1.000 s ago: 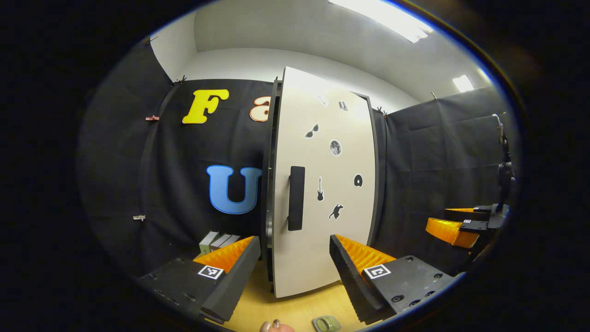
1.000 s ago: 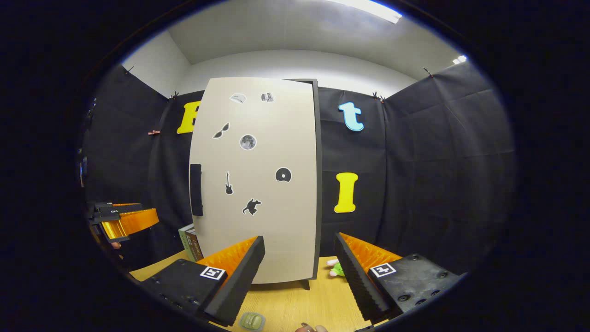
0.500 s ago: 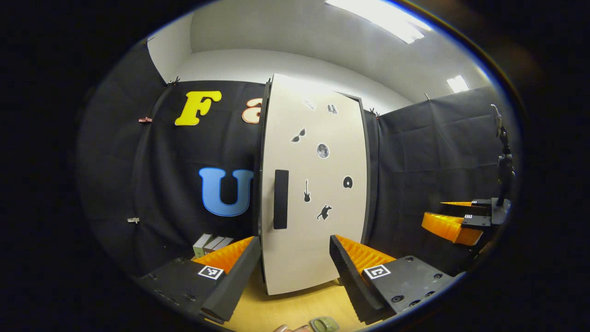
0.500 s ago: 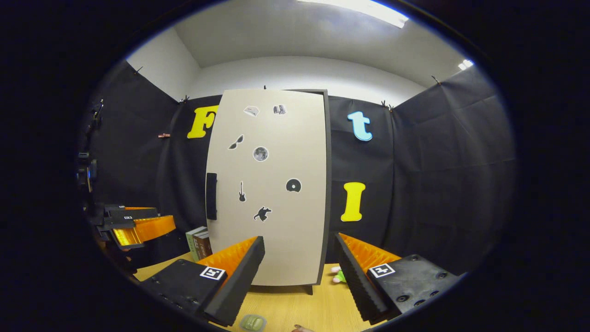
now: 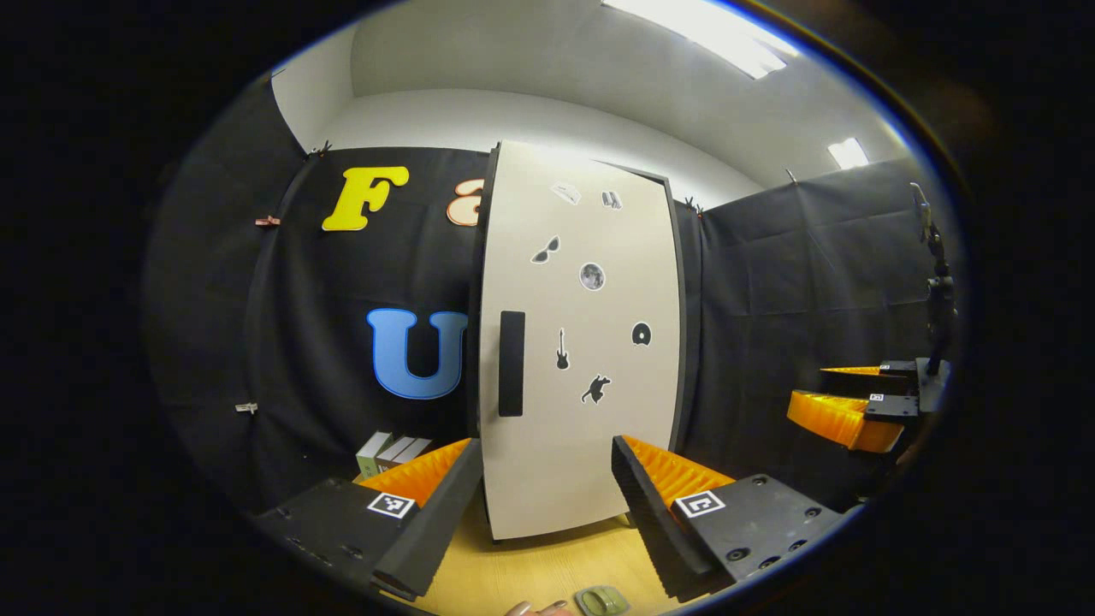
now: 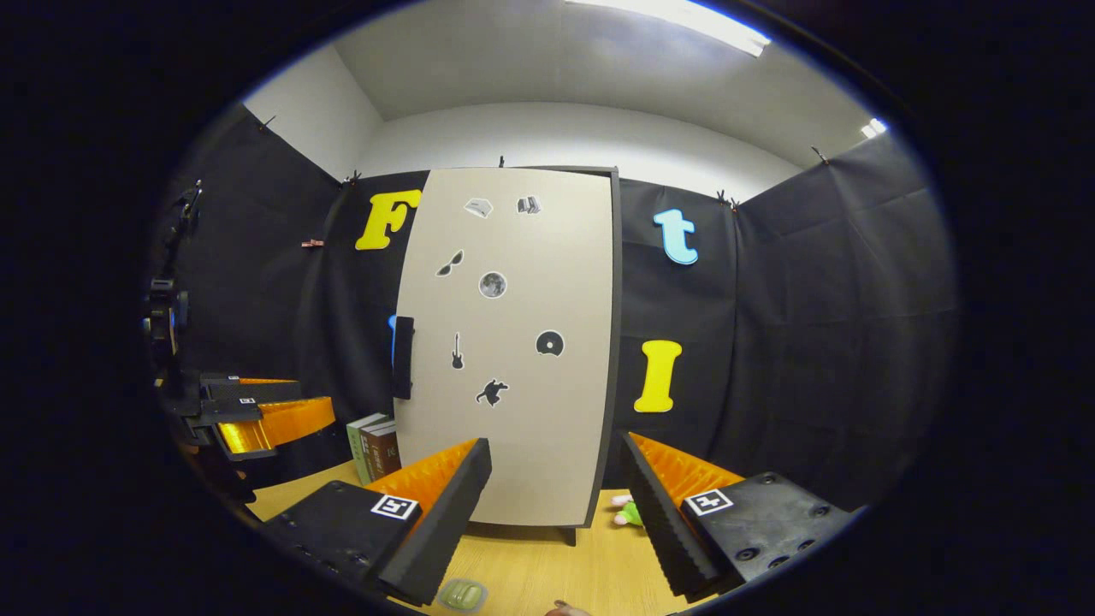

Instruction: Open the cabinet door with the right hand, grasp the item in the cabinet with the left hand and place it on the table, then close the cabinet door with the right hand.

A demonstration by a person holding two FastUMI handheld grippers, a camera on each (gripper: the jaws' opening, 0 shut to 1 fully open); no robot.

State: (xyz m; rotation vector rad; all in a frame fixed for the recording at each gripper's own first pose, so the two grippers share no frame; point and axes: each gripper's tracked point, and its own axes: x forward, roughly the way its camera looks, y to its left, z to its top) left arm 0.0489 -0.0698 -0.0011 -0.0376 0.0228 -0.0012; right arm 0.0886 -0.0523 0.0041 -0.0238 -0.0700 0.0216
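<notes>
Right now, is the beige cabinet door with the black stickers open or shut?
Shut, it seems: the beige cabinet door lies flush in the dark cabinet frame, with no interior showing beside its black handle.

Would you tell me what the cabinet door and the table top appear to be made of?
The cabinet door looks like matte, cream laminated board, flat and evenly coloured with a dark edge. The table looks like light wood or wood-look laminate, showing faint grain lines.

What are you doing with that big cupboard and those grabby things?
A person holds two grippers in front of a cabinet on a wooden table. The cabinet door looks shut, and nothing touches its handle. The left gripper and right gripper are both open and hold nothing. Books stand beside the cabinet.
</notes>
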